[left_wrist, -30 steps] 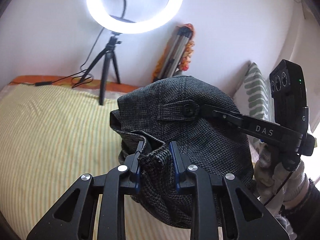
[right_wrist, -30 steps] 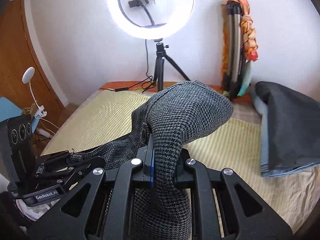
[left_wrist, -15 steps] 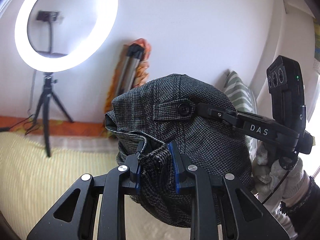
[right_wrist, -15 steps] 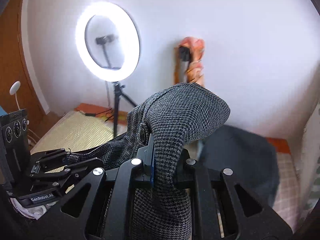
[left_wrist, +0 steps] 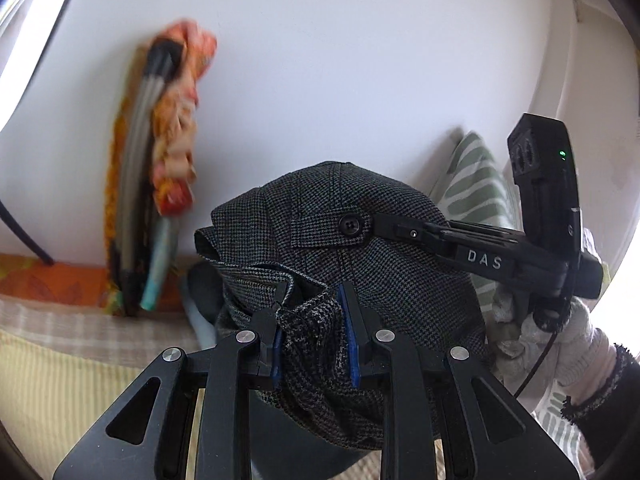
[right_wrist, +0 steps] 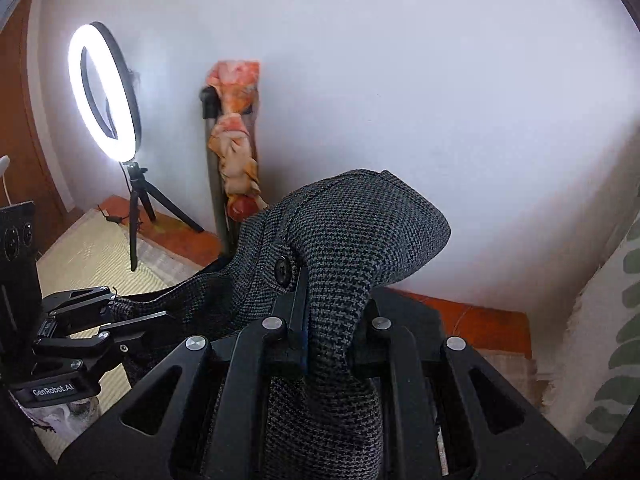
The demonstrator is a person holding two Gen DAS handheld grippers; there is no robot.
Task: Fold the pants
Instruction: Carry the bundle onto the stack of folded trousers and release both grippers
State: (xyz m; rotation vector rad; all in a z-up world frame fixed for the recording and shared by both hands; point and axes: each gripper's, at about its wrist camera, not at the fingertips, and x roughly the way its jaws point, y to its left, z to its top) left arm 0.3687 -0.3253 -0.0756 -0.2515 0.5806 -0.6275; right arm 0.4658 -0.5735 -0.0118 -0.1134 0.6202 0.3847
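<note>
The pants (left_wrist: 384,240), a grey houndstooth pair, hang in the air between the two grippers, bunched and held up off the bed. A black button (left_wrist: 350,225) on a waist tab faces the left wrist camera, and the cloth domes up behind it.

The left gripper (left_wrist: 316,316) has its blue-padded fingers pressed onto a crumpled edge of the waistband, a thick wad of fabric between them. In the right wrist view the right gripper (right_wrist: 328,320) is clamped on a fold of the same pants (right_wrist: 352,240), the cloth draped over and down between its fingers; the left finger (right_wrist: 298,308) shows, the other is hidden under the cloth. Both tools point roughly level toward the wall, side by side. From the left camera the right gripper (left_wrist: 400,232) reaches in from the right with its tip at the button tab, gripped by a gloved hand (left_wrist: 560,340) with a dark cuff.

Below is the bed (left_wrist: 60,380), covered in a yellow-striped sheet, with an orange patterned strip along its far edge. A folded stand wrapped in orange cloth (right_wrist: 234,148) leans against the white wall (right_wrist: 440,80). A lit ring light (right_wrist: 104,92) on a tripod stands at the far left corner of the bed, and a green-patterned pillow (left_wrist: 476,188) rests at the right edge.
</note>
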